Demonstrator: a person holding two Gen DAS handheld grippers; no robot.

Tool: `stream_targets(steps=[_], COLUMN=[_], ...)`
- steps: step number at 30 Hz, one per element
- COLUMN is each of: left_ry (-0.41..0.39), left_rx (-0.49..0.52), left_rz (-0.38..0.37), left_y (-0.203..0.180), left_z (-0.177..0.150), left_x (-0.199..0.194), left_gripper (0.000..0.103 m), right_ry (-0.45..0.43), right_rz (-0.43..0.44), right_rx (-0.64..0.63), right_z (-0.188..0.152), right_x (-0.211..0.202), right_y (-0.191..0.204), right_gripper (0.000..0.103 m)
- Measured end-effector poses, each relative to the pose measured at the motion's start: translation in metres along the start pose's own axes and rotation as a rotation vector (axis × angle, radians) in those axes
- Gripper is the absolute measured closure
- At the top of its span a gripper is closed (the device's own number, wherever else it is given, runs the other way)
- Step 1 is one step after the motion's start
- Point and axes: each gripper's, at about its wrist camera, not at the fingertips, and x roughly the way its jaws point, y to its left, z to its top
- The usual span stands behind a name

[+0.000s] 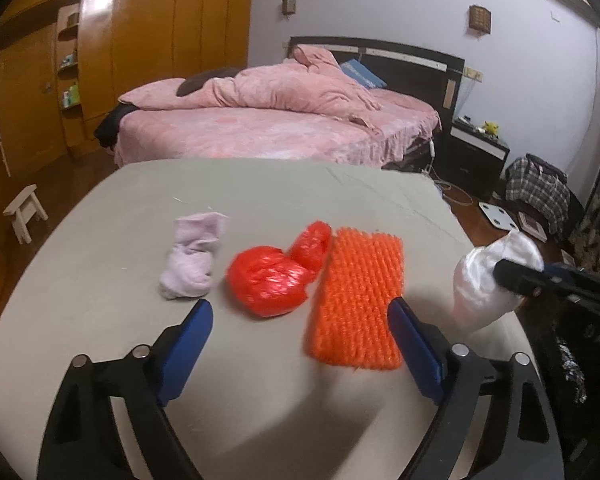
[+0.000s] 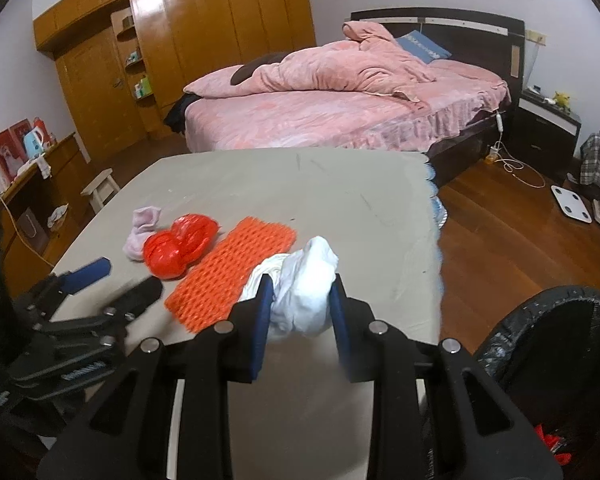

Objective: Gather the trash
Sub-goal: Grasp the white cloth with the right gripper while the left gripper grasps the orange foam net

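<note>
Fingers (image 2: 265,300) of my right gripper (image 2: 302,304) pinch a white plastic wad (image 2: 306,280) near the desk's (image 2: 340,192) right edge; left gripper (image 1: 300,312) spread, empty. Next, I judge: carry it over the black-lined bin (image 2: 560,320).

Between the right claw's (image 2: 300,300) blue pads is a white wad (image 2: 306,284). Left of it on the grey counter (image 2: 340,200) lie an orange honeycomb-patterned net (image 2: 228,272), a red bag (image 2: 176,248) and a pale lilac wad (image 2: 140,232).

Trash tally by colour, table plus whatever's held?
Red crumpled plastic bag: 1
Orange foam net sleeve: 1
Pale pink crumpled tissue wad: 1
White crumpled plastic bag, in the right gripper: 1
Total: 4
</note>
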Motion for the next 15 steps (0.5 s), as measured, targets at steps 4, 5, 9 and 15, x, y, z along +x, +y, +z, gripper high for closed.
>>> stream_targets(steps=[4,5,9,15], left_ry=[0.068,0.078,0.134,0.171], left_rx=[-0.009,-0.014,-0.025,-0.002], left_rz=[-0.021,-0.029,-0.071,-0.114], left_y=[-0.005,-0.006,-0.011,-0.021], left_z=[-0.002,-0.002,-0.003,-0.005], left_x=[0.021,0.023,0.035,0.044], left_gripper=[0.027,0.029,0.044,0.072], right_ry=[-0.005,-0.005,-0.005,-0.009], right_rz=[-0.005,-0.005,0.005,0.016], right_rx=[0.012,0.015,0.045,0.055], right_z=[-0.001,-0.001,-0.001,-0.002], right_x=[0.000,0.000,0.002,0.000], right_y=[-0.008,-0.009,-0.017,-0.016], right_gripper=[0.075,0.075,0.075,0.075])
